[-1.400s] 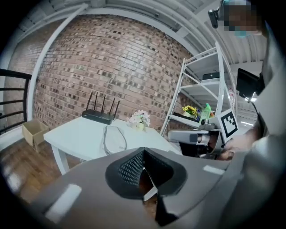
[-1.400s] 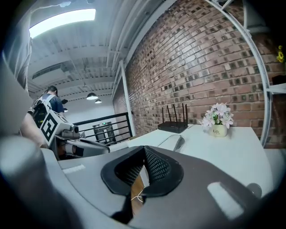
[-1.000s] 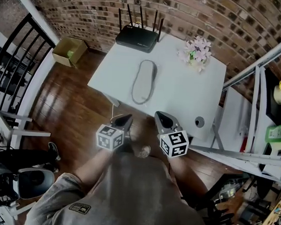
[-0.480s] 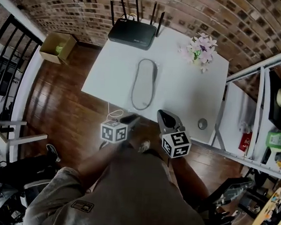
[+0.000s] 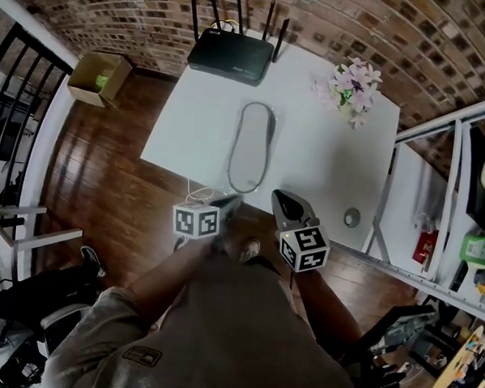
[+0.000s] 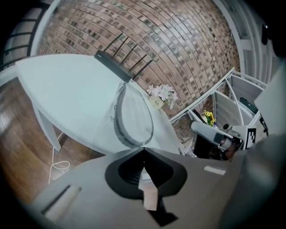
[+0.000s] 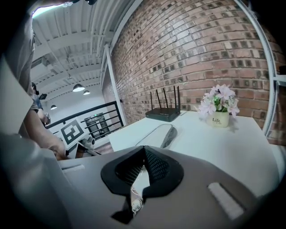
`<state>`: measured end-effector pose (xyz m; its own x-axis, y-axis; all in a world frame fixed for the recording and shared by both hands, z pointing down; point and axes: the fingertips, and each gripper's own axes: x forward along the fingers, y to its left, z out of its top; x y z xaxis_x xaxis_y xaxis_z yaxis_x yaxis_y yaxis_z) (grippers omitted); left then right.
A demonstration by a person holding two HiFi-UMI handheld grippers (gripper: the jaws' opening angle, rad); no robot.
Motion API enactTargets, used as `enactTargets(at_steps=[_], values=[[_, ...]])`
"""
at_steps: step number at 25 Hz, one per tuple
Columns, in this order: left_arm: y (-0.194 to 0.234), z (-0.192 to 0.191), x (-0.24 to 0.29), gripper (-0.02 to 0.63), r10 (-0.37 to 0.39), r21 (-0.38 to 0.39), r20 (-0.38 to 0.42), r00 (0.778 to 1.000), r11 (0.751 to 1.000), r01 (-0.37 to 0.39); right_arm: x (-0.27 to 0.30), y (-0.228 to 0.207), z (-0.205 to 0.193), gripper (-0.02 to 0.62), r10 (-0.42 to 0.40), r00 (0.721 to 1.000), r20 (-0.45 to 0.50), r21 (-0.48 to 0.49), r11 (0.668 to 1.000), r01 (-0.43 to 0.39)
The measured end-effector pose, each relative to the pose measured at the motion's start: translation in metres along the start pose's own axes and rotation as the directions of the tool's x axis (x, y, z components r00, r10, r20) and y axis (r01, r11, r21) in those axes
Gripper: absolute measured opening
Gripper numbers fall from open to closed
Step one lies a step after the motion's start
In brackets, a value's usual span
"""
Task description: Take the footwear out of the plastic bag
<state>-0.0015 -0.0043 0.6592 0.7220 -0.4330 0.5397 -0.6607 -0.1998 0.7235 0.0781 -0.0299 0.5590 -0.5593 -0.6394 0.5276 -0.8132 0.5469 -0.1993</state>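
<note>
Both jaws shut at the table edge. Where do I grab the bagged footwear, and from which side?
Take the bagged footwear at its near end, coming from the near edge of the table with the right hand-held gripper, jaws opened first. It lies flat, lengthwise toward you, so that end is likely the easiest pinch.

One table (image 5: 325,173), one router (image 5: 231,57), one flower pot (image 5: 352,88), one footwear bag (image 5: 251,145), two tools (image 5: 230,201) (image 5: 281,198).
</note>
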Motion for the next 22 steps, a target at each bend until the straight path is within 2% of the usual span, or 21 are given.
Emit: enactTargets(at_steps=[6,11,15,22], values=[[0.014,0.001,-0.022,0.002,-0.007,0.138,-0.145,0.989,0.99,0.027,0.018,-0.003,0.008,0.012,0.001,1.0,-0.001,-0.005,1.0,-0.001],[0.041,0.018,-0.048,0.002,0.032,0.282,-0.259,0.965,0.958,0.044,0.04,0.0,0.02,0.012,-0.008,1.0,0.003,0.0,1.0,0.008],[0.066,0.043,-0.066,0.002,0.071,0.357,-0.285,0.956,0.933,0.037,0.059,0.003,0.029,0.012,-0.026,1.0,0.0,0.001,1.0,0.026],[0.106,0.089,-0.082,0.002,0.124,0.436,-0.293,0.948,0.9,0.017,0.088,0.002,0.032,0.012,-0.041,0.998,-0.05,-0.031,0.999,0.039]])
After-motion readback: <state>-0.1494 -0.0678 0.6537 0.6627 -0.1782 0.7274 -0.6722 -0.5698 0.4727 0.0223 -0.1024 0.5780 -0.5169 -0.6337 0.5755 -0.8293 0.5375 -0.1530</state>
